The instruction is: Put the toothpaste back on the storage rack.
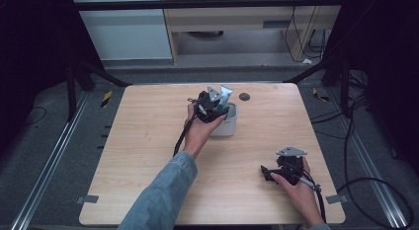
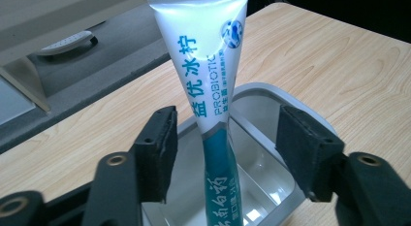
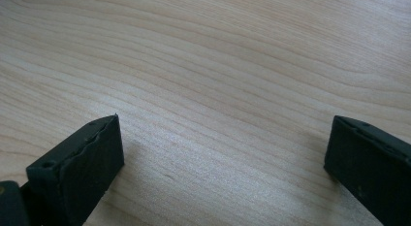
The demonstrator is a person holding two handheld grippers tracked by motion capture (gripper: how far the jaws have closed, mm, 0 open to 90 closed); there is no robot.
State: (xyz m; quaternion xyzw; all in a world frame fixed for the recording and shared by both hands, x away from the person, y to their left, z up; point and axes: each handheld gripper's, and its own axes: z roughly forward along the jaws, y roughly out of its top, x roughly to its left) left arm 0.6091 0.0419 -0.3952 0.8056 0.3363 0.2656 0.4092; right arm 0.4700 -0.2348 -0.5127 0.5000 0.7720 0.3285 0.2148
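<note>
Tube (image 2: 213,75) btwn open left tool (image 2: 225,148) pads

The tube (image 2: 206,66) is showing "PROBIOTIC" in teal letters beside large Chinese characters, 益优冰柠; further white characters on its teal lower part are running out of frame.

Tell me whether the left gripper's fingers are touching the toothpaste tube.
Apart. The left gripper view shows both fingers standing clear of the toothpaste tube, with a gap on each side.

Obstacle: we see the white rectangular plastic bin (image 1: 228,125) near the wooden worktop's (image 1: 148,141) far edge.
Free room: near-left corner.
</note>
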